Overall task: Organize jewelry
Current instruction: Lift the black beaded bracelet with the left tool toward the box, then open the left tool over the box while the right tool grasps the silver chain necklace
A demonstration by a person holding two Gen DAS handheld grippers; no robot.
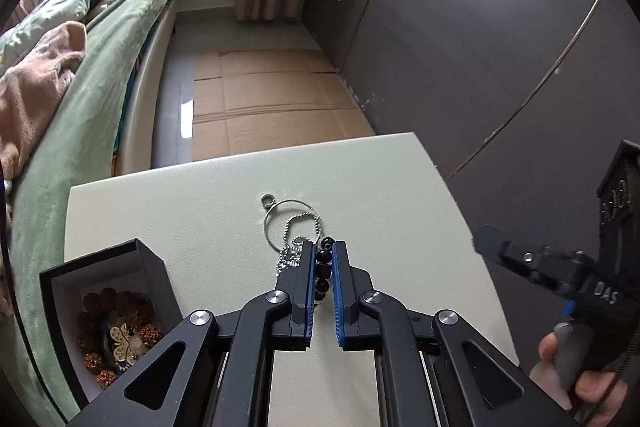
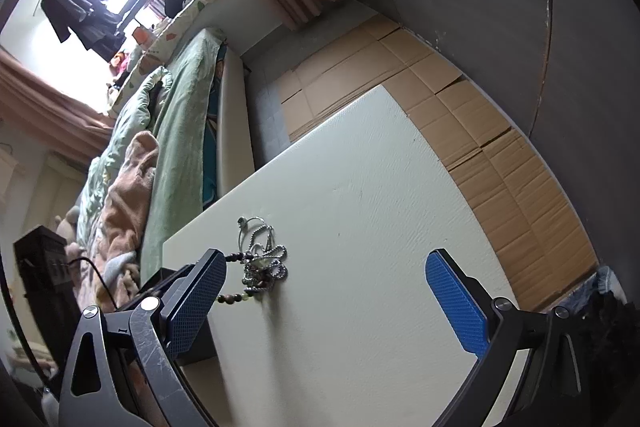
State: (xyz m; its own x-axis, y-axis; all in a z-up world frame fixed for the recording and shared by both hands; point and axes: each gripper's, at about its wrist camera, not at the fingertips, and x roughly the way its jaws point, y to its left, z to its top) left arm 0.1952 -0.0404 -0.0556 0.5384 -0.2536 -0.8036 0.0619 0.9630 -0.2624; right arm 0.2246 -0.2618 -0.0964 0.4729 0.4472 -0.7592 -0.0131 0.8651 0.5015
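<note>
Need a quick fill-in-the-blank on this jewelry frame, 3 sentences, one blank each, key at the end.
1. The left gripper is shut on a string of dark ____.
2. The right gripper has its jaws wide ____.
3. The black box with jewelry inside stands on the white ____.

Missing words: beads; open; table

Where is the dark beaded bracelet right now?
In the left wrist view, the beaded bracelet sits clamped in the left claw, beside the ball chain on the white table.
</note>
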